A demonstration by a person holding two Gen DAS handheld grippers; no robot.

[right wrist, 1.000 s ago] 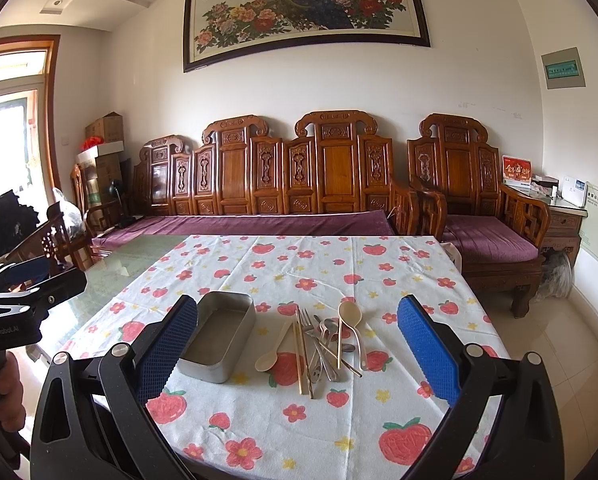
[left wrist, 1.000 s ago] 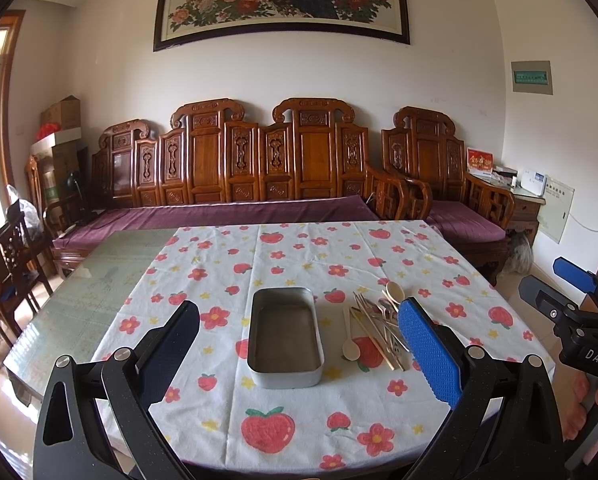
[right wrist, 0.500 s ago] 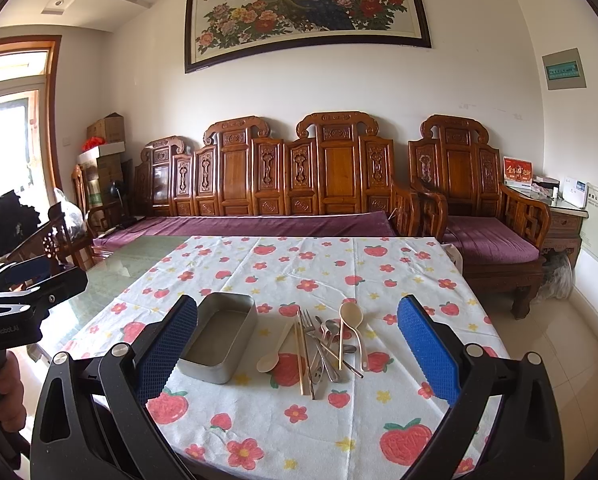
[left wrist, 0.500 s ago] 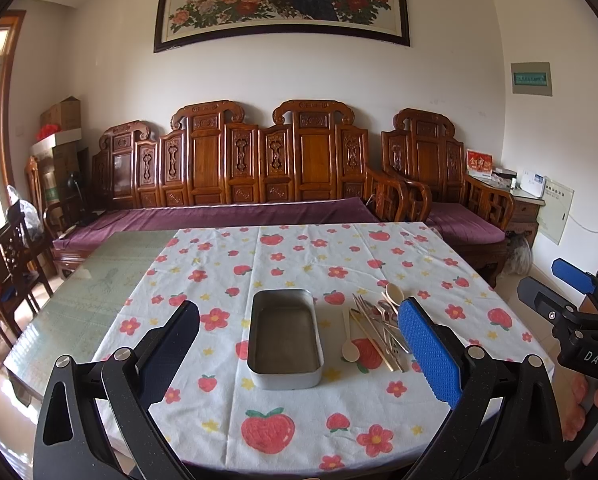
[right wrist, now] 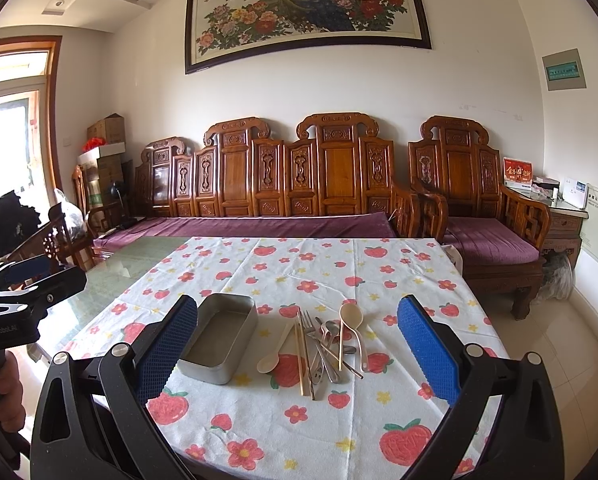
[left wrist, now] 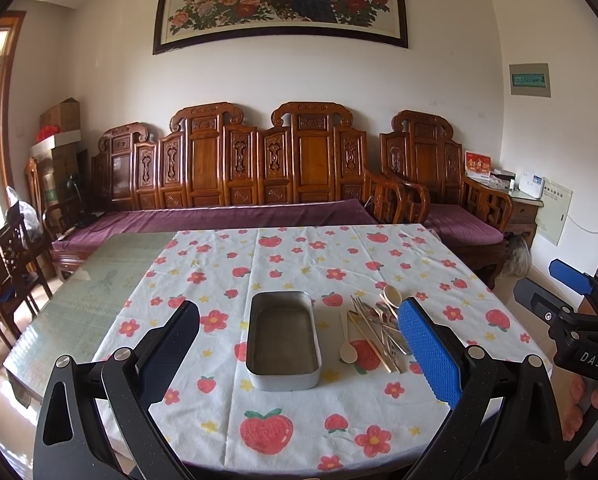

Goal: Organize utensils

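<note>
Both grippers hang over the near edge of the table, jaws spread wide and holding nothing: the left gripper frames the metal tray, the right gripper frames the utensil pile. The tray sits bare on the strawberry tablecloth, just left of the pile. In the left view a blue pad covers part of the pile (the tangled forks and spoons are hard to separate). A pale spoon lies between tray and pile.
</note>
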